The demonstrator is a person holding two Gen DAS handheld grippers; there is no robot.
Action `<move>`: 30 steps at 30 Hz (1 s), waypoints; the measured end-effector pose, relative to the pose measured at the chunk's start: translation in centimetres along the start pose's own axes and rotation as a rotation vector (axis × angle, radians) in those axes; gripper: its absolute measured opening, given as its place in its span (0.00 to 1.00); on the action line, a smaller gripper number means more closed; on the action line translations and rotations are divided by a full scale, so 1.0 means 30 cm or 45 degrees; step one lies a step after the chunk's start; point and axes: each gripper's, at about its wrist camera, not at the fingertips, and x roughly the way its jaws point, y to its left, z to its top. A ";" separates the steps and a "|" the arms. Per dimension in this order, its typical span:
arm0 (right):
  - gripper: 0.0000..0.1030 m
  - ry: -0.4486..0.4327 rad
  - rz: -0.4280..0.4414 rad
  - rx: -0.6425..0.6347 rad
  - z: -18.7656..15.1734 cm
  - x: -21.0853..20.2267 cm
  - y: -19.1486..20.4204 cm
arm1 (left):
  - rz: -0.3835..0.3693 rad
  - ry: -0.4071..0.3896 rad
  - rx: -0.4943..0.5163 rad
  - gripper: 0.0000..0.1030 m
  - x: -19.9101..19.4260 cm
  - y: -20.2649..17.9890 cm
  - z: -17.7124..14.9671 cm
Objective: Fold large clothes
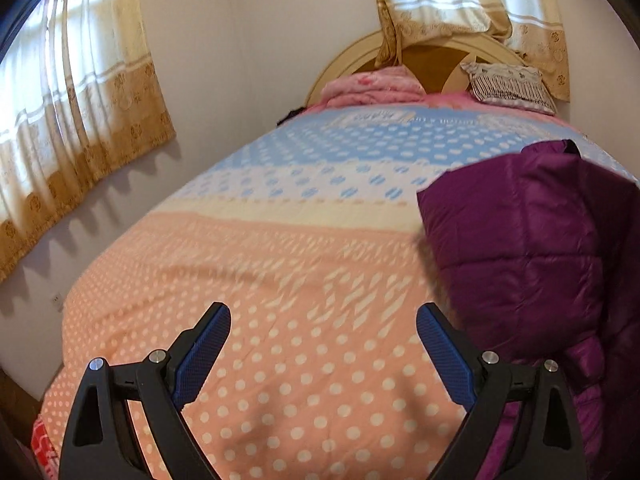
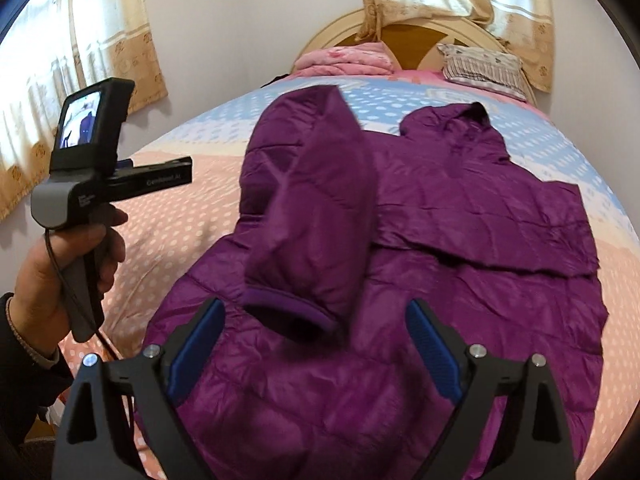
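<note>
A purple quilted jacket [image 2: 440, 280] lies spread on the bed, its hood toward the headboard. One sleeve [image 2: 316, 208] is folded across the body, its cuff [image 2: 288, 312] just ahead of my right gripper [image 2: 316, 316]. The right gripper stands open above the jacket, with nothing between its blue pads. My left gripper [image 1: 324, 320] is open too, over the bare peach bedspread [image 1: 240, 280]; the jacket [image 1: 532, 248] lies to its right, close by the right finger. In the right wrist view a hand holds the left gripper's handle [image 2: 80, 208] at the left side of the bed.
The dotted bedspread [image 2: 172, 232] covers the bed. A folded pink blanket [image 2: 344, 60] and a striped pillow [image 2: 484, 66] lie by the wooden headboard [image 1: 436, 60]. Curtained windows [image 1: 72, 100] hang on the walls left and behind. The bed's left edge meets the wall.
</note>
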 end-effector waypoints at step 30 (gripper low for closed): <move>0.63 0.107 -0.413 0.519 0.135 0.055 -0.833 | -0.200 0.001 0.318 0.92 0.055 -0.483 0.119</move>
